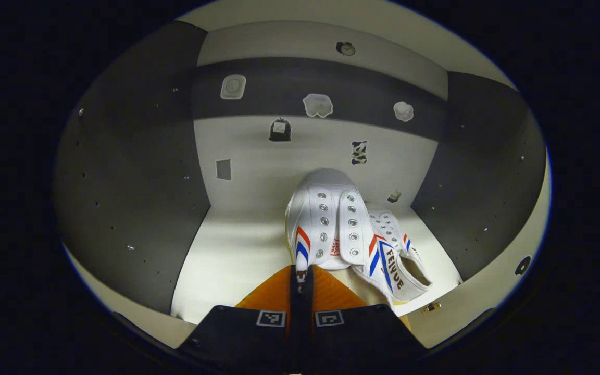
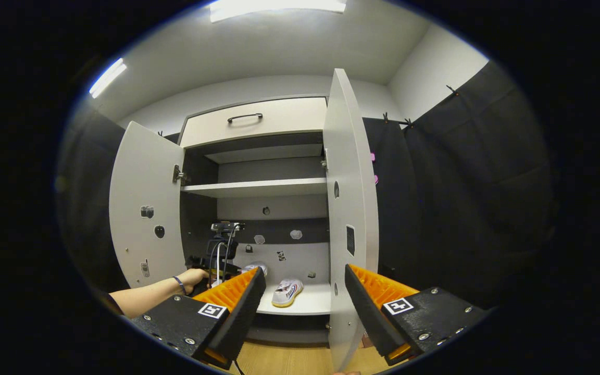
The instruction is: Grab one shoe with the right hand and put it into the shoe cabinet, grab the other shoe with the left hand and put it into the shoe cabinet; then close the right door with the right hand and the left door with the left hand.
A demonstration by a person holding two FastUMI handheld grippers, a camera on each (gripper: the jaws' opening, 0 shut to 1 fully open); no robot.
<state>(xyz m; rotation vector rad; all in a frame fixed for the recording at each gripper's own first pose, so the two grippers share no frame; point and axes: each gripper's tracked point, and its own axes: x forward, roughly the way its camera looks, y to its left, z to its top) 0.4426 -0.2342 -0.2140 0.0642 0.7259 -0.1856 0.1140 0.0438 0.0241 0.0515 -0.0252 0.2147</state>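
Observation:
In the left gripper view, my left gripper (image 1: pixel 300 276) is shut on the heel of a white shoe (image 1: pixel 326 219) with red and blue stripes. Its toe points at the back wall inside the shoe cabinet. The second white shoe (image 1: pixel 399 260) lies beside it on the right, on the pale bottom shelf (image 1: pixel 227 255), touching it. In the right gripper view, my right gripper (image 2: pixel 304 272) hangs open and holds nothing, out in front of the cabinet. The right door (image 2: pixel 349 208) stands open edge-on between its fingers, and the left door (image 2: pixel 146 208) is swung wide. The resting shoe (image 2: pixel 287 291) shows on the bottom shelf.
A person's hand (image 2: pixel 193 278) reaches into the cabinet from the left, holding the left gripper. An upper shelf (image 2: pixel 253 187) and a drawer with a handle (image 2: pixel 245 117) sit above. Dark side walls (image 1: pixel 133 208) close in the compartment. Wooden floor (image 2: pixel 279 359) lies below.

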